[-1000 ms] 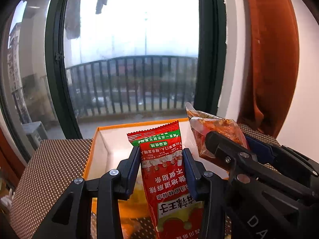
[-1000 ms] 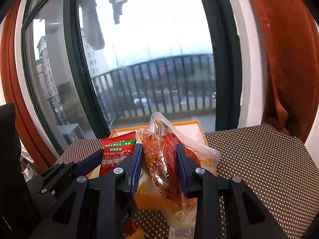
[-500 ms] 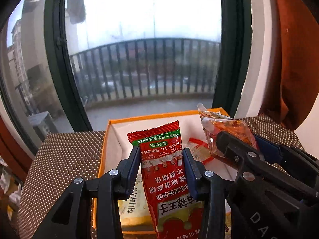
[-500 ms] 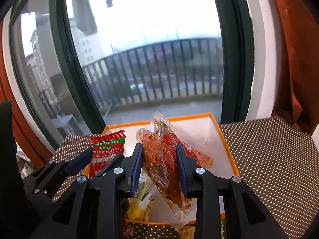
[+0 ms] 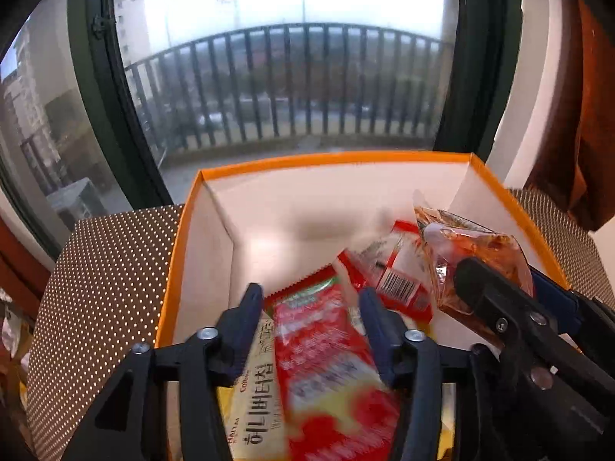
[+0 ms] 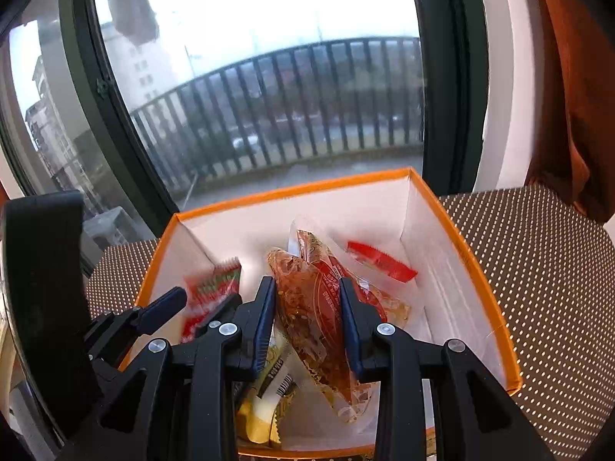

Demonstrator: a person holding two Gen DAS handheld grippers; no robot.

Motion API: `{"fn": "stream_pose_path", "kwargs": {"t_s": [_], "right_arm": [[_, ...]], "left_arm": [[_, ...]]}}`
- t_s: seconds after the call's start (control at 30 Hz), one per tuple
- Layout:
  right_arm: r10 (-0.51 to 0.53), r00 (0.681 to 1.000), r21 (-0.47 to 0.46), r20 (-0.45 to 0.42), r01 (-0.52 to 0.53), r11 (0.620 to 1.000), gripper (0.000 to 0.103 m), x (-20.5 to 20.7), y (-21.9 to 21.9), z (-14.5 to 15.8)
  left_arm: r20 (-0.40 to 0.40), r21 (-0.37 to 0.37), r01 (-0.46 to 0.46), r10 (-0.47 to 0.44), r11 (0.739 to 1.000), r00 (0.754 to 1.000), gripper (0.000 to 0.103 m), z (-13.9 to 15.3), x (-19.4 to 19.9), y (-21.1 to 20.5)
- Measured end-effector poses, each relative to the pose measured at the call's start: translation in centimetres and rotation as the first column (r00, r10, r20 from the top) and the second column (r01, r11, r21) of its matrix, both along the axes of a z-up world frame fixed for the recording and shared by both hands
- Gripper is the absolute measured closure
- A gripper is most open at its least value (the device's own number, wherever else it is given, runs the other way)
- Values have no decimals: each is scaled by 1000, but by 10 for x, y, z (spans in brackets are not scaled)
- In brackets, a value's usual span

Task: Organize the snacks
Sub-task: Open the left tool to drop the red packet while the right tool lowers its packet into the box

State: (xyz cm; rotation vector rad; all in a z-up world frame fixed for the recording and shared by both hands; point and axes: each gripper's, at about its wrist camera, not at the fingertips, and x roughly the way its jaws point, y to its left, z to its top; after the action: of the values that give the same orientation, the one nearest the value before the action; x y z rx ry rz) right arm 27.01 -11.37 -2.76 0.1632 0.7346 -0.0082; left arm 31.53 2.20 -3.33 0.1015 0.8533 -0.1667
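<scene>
In the left wrist view the left gripper (image 5: pixel 311 307), its jaws just parted, lets the red packet (image 5: pixel 326 365) slip into the orange box (image 5: pixel 330 158) among other snacks, while in the right wrist view the right gripper (image 6: pixel 307 303) is clamped on the clear chili pouch (image 6: pixel 307 307) above that box, not yet released.

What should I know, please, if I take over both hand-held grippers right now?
Left hand-held gripper: jaws have just been opening; the red packet lies blurred between them, apparently let go over the box.
Right hand-held gripper: shut on the clear pouch, held over the box.
Done: a yellow packet and a small red sachet are in the box.
Left: release the pouch.
</scene>
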Motion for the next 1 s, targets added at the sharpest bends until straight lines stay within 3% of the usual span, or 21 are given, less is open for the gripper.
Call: {"fn": "stream_pose_path", "kwargs": {"t_s": [0.3,0.47,0.83,1.0], "right_arm": [[-3,1000,15,-27,3,1000,68,-5,0,-14],[-1,1000,-5,5,1,1000,68,-21,0,-9],[21,1000,-6,15,-21,1000,67,-30,-15,-15],[21,1000,-22,16,-20,1000,57,-35,-24,-16]], "left_arm": [[86,62,36,-42,997,995,23,5,-33,-5],[97,14,47,-48,999,994,16,9,-55,-3],[71,-29,56,-54,998,996,15,2,-71,-29],[110,9,27,-28,1000,994,13,1,-79,-38]]}}
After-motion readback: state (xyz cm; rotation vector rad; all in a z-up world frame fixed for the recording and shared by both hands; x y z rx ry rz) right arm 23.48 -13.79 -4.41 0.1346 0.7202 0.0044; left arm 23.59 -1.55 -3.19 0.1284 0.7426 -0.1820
